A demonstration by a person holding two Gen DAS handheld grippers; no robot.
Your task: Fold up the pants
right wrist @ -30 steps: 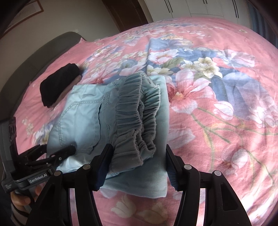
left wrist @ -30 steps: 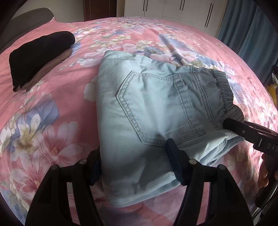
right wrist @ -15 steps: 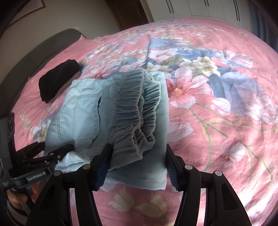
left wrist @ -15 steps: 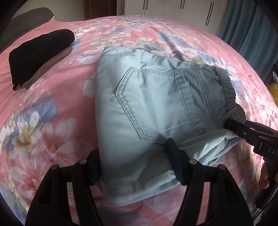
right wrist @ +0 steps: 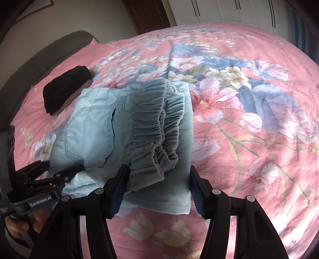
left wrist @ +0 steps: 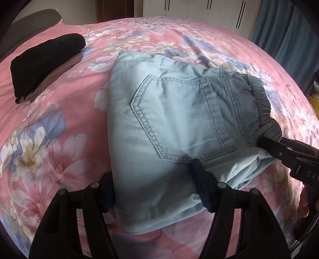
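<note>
Light blue pants (left wrist: 179, 119) lie folded into a thick packet on the pink floral bedspread (left wrist: 49, 111), back pocket up. The grey elastic waistband (right wrist: 155, 127) is at the packet's right end. My left gripper (left wrist: 154, 187) is open over the packet's near left corner: one pad sits beside the left edge and the other rests on the fabric. My right gripper (right wrist: 157, 187) is open astride the waistband end, a pad at each side of the flat fabric. In the right wrist view the pants (right wrist: 95, 129) show the left gripper (right wrist: 57, 169) at their corner. The right gripper's fingers (left wrist: 279, 149) touch the waistband.
A folded black garment (left wrist: 45, 57) lies on a brown one (left wrist: 57, 73) at the bed's far left, near the dark headboard (left wrist: 30, 22). White wardrobe doors (left wrist: 199, 10) and a blue curtain (left wrist: 289, 35) stand beyond the bed. A hand (right wrist: 20, 227) holds the left gripper's handle.
The packet sits a touch higher in both views. Both grippers keep the same stance and jaw width.
</note>
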